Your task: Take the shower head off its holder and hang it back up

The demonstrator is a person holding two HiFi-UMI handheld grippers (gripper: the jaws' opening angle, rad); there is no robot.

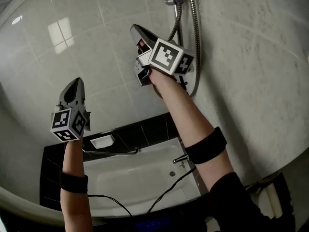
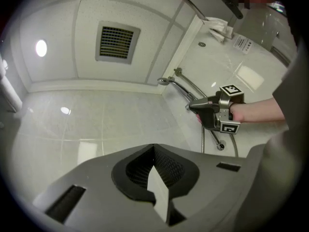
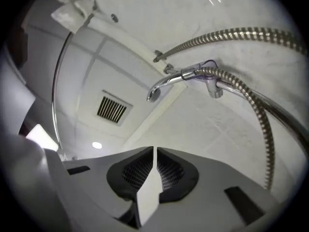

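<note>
Currently both hands are raised toward the tiled wall [image 1: 251, 57] over the bathtub [image 1: 140, 178]. Left tool [image 1: 76, 82] points up at the wall, jaws fully closed, nothing between them; it stands well apart from the shower fittings. Right tool [image 1: 136, 30] is higher and to the right, also pointing up. Its jaws are all but together, only a thin slit shows, and nothing is in them.

Shower head [image 3: 166, 82] sits in its holder [image 3: 208, 74] on the wall, chrome end sticking out to the left in the right gripper view. It is above and ahead of the right tool and not touching it. Metal hose [image 3: 251, 100] leaves the holder and curves down to the right; a second run of hose crosses the wall higher up. In the head view the hose hangs just behind the right tool's marker cube; cannot tell if they touch.

Ceiling vent [image 2: 116, 42] shows in both gripper views. Left gripper view also catches the right tool and its hand beside the hose. Tub tap [image 1: 181, 158] is on the tub's right edge, and a black cable [image 1: 169, 190] trails across the tub. Each forearm has a black band.
</note>
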